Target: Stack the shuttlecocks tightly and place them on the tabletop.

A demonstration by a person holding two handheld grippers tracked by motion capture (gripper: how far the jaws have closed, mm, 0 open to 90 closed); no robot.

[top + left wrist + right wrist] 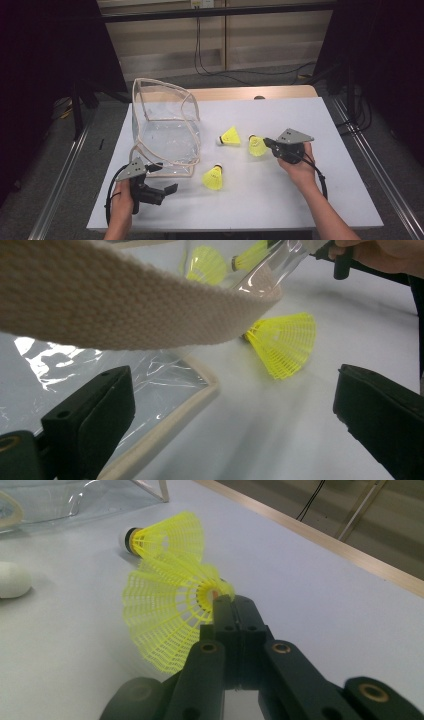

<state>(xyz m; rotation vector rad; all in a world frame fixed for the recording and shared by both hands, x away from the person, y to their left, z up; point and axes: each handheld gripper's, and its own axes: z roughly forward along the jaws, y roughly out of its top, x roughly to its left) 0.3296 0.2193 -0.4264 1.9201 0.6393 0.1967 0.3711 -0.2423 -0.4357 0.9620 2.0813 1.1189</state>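
Pinching a yellow shuttlecock (165, 625) by its skirt edge in the right claw (232, 605), low over the bench (280, 200), presumably for the clear bag (165, 130); left claw (225, 415) apart beside its strap (125, 305).

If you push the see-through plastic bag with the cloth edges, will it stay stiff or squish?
The clear plastic bag with beige woven trim would probably squish: its walls look wrinkled and its rim sags unevenly. It likely weighs little, being thin film, so a push may slide it across the white table rather than tip it. The film also looks shiny, so perhaps slippery to pinch.
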